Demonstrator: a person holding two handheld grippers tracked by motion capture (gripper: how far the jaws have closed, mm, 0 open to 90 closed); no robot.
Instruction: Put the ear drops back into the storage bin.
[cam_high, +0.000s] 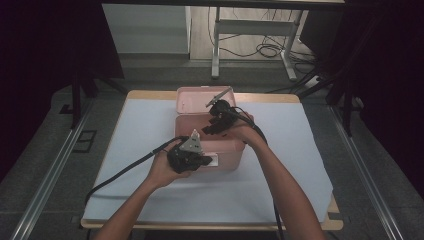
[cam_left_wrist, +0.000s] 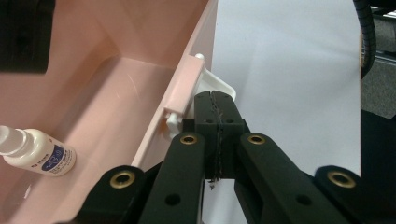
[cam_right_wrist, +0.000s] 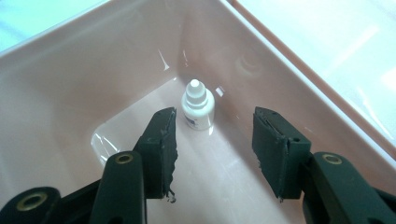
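Left gripper (cam_high: 206, 161): black body, grey three-cornered plate on top, black ribbed cable trailing off the back. Jaws are black angular links with brass-coloured rivets at the pivots; pad faces ridged, with frayed lower edges. Right gripper (cam_high: 212, 131): same black build, same grey plate, black cable. Both forearms bare, no sleeves in the high view.

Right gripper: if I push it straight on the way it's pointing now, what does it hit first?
Most likely the small white bottle on the floor of the pink box. It stands in line with the gap between the open right gripper jaws, though somewhat left of centre. Depth is hard to judge.
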